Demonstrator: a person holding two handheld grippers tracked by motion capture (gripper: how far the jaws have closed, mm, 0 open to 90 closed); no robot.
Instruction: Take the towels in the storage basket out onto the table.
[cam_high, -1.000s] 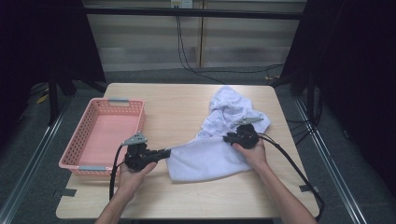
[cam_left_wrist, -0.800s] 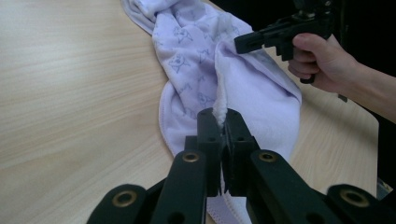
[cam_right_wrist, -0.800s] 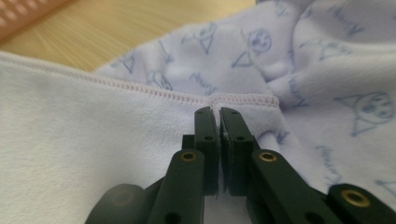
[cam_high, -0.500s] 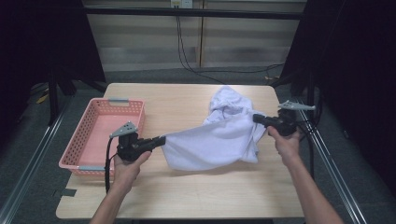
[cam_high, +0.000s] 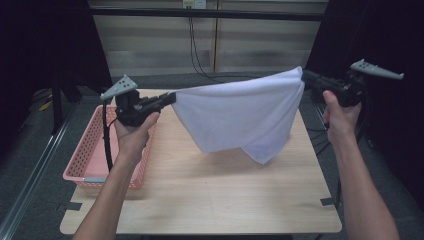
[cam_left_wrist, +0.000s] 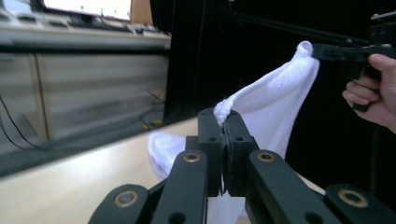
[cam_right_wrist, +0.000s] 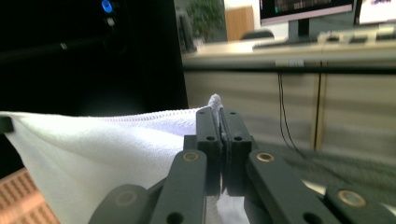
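High view: a white towel hangs spread in the air above the table, held up by two corners. The left gripper clamps one corner, its jaws pressed together on the cloth, and the left hand grips its body over the near side of the pink basket. The right gripper clamps the other corner at the table's right edge, with the right hand below its body and the grey plate above it. The top edge of the towel runs nearly taut between the two grippers, slightly higher at the right. Below it the cloth drapes in a fold, and its lowest point hangs over the middle of the table; whether it touches the wood cannot be told. In the left gripper view the jaws meet around a tuft of towel, which stretches away to the other gripper and the hand holding it. In the right gripper view the jaws are likewise shut on a corner of the towel, which spreads off to the left, with a bit of the basket low in the corner.
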